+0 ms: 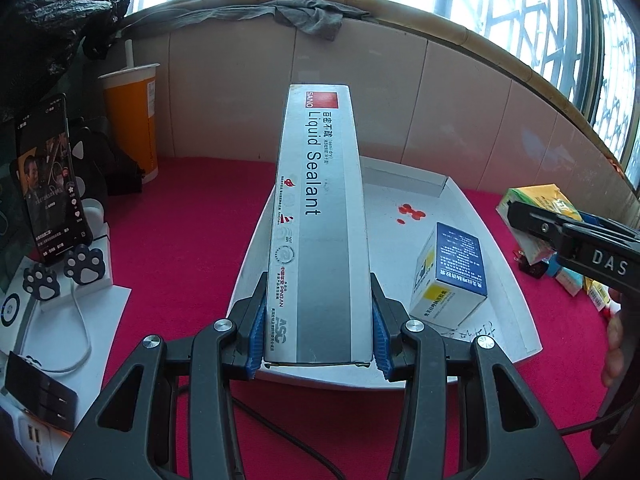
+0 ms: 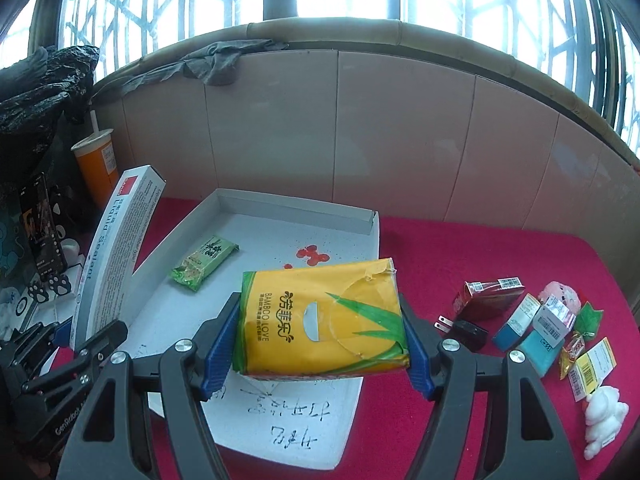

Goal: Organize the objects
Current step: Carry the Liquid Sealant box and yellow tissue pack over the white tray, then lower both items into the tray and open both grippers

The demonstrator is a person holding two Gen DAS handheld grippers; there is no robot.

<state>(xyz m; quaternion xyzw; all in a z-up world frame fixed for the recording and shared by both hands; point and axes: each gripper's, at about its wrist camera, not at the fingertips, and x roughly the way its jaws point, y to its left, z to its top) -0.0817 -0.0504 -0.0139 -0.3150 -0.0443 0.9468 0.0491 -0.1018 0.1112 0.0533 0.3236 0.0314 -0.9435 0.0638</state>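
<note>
Both grippers clamped on packages above the shallow white cardboard tray (image 2: 176,236).

The left gripper (image 1: 318,338) pinches the long grey-and-white "Liquid Sealant" box (image 1: 318,216) over the tray's left edge; the right gripper (image 2: 320,350) squeezes the yellow plastic tissue pack (image 2: 322,318) over the tray's middle.

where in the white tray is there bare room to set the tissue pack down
Bare floor lies along the white tray far wall, behind the red stains, and near the handwriting. Its left holds the green packet; right of the tray small items crowd.
</note>
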